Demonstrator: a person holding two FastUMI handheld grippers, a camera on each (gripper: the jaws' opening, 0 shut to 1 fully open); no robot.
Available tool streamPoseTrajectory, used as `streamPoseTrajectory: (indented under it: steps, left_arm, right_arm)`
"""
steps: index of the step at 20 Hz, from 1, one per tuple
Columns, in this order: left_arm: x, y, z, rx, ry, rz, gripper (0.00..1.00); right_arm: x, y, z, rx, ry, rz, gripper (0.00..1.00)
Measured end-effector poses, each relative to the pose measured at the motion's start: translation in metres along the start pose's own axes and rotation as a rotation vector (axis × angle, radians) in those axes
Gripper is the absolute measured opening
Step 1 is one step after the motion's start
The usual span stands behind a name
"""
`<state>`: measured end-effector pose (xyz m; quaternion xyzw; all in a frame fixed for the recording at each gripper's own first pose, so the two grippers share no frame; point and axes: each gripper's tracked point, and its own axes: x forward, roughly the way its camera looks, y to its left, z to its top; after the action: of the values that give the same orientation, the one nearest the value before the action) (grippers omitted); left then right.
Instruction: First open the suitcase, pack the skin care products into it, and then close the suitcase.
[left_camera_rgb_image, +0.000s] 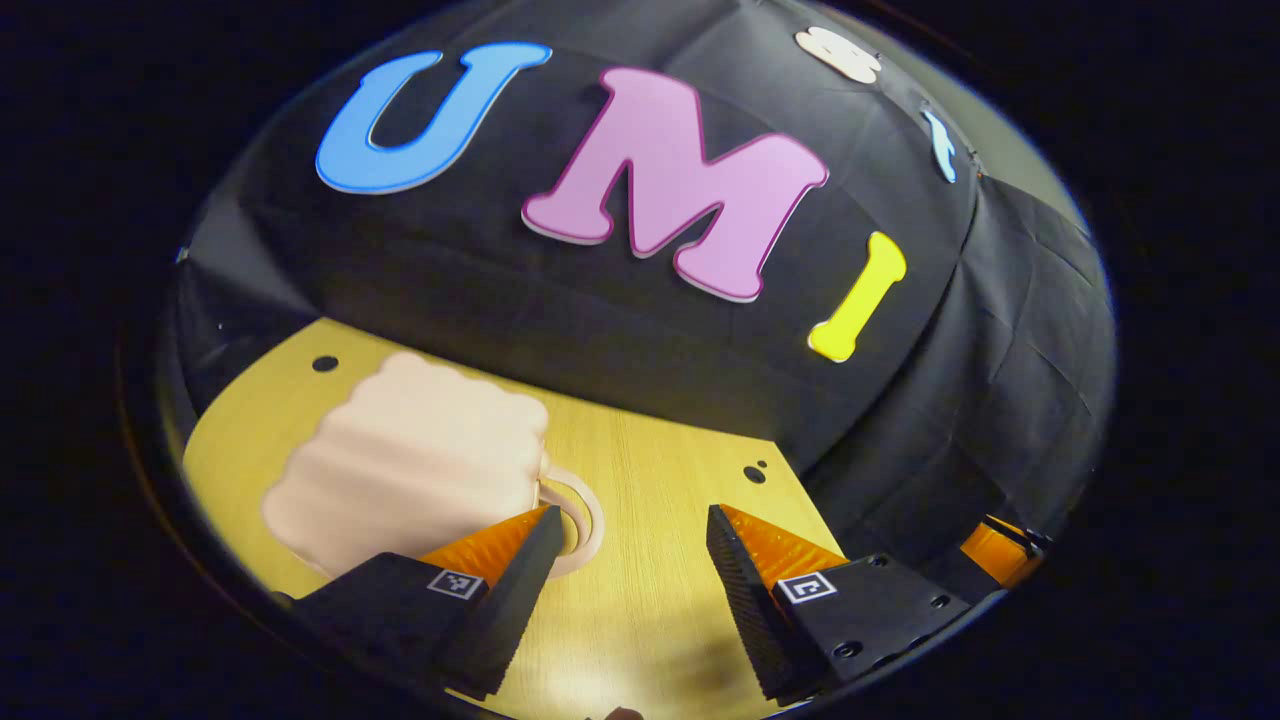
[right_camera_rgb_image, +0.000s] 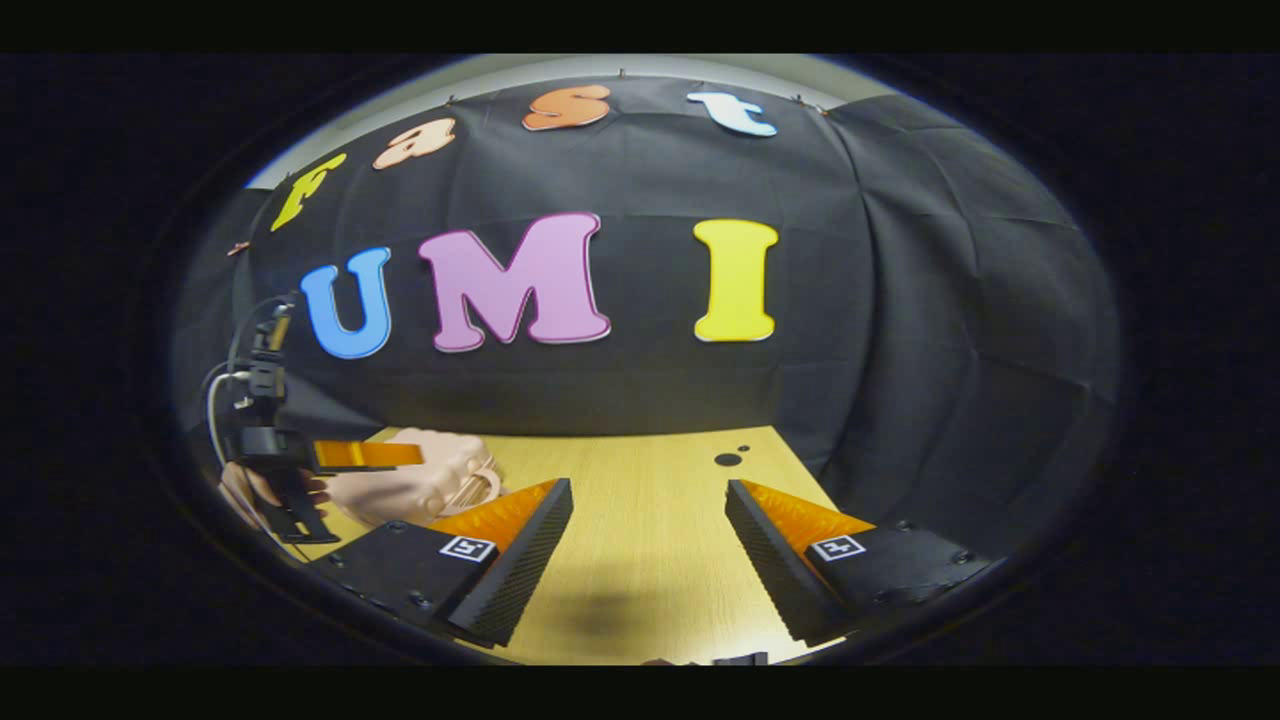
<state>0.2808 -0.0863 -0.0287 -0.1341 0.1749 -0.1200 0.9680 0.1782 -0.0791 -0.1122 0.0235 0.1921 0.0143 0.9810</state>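
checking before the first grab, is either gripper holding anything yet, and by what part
Nothing is held. The left gripper and right gripper are both open over the table; the pink suitcase lies untouched.

The suitcase (left_camera_rgb_image: 405, 465) is showing a pale peach-pink all over, its ridged shell plain and unpatterned, and its looped handle (left_camera_rgb_image: 580, 510) is wearing the same soft tone. The table (left_camera_rgb_image: 650, 480) is glowing a warm yellow wood with fine straight grain, dotted by a few small black holes. The left gripper (left_camera_rgb_image: 630, 560) is presenting black ribbed fingers backed with bright orange, each base carrying a small black-and-white square marker. The right gripper (right_camera_rgb_image: 650, 540) is repeating that black, orange and marker scheme. Seen from the right gripper view, the far left gripper is looking mostly black with an orange finger, though the edge distortion is making this uncertain.
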Motion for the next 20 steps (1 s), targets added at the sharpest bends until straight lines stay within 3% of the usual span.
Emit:
streamPoseTrajectory:
  steps: [4,7,11,15,20]
  left_arm:
    - [-0.090,0.011,0.080,0.057,-0.258,0.060,0.94]
    - [-0.137,0.028,0.112,0.095,-0.377,0.144,0.95]
    - [-0.181,0.043,0.118,0.145,-0.467,0.240,0.95]
    - [-0.213,0.052,0.116,0.175,-0.485,0.257,0.95]
    - [-0.223,0.048,0.115,0.211,-0.488,0.271,0.95]
  right_arm:
    - [-0.029,0.030,0.028,-0.009,-0.073,0.000,0.98]
    - [-0.052,0.056,0.045,0.054,-0.125,0.012,0.98]
    - [-0.078,0.072,0.062,0.130,-0.196,0.013,0.97]
    - [-0.101,0.070,0.071,0.062,-0.288,-0.023,0.98]
    - [-0.113,0.077,0.062,0.027,-0.273,-0.003,0.97]
